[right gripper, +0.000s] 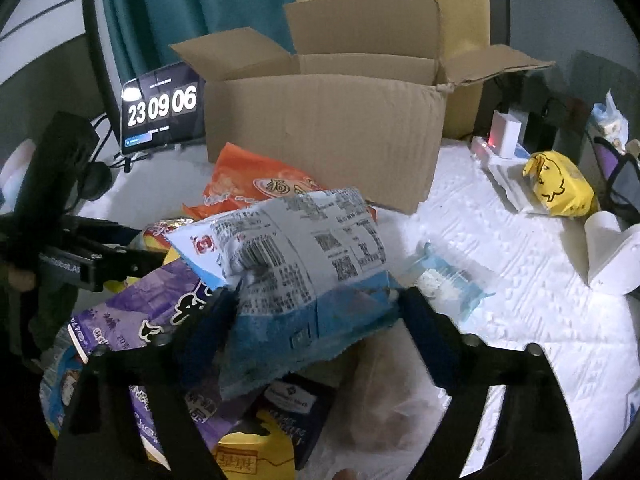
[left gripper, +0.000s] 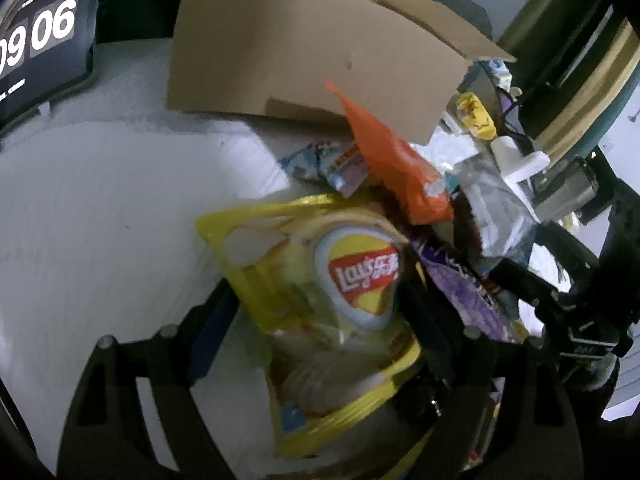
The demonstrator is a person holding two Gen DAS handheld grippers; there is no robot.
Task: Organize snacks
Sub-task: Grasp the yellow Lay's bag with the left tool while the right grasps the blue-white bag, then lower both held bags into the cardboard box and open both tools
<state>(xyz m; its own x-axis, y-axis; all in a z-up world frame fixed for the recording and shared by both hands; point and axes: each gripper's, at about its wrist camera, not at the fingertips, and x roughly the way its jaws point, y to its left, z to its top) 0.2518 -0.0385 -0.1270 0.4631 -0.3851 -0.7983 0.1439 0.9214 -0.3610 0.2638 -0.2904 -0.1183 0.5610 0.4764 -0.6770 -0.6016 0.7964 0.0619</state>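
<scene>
My left gripper [left gripper: 316, 292] is shut on a yellow Lay's chip bag [left gripper: 320, 300] and holds it above the white table, in front of the open cardboard box [left gripper: 312, 56]. My right gripper [right gripper: 316, 304] is shut on a blue and white snack bag [right gripper: 304, 272], lifted over the snack pile. The box [right gripper: 324, 128] stands behind it with flaps open. An orange bag [right gripper: 256, 188], a purple bag [right gripper: 132, 320] and other packs lie in the pile. The left gripper's body [right gripper: 80, 256] shows at left in the right wrist view.
A clock display [right gripper: 162, 108] stands left of the box. A small clear blue pack [right gripper: 448, 280] lies on the white tablecloth [right gripper: 520, 320]. A yellow bag [right gripper: 560, 188], a paper roll [right gripper: 608, 252] and a charger [right gripper: 506, 132] sit at right.
</scene>
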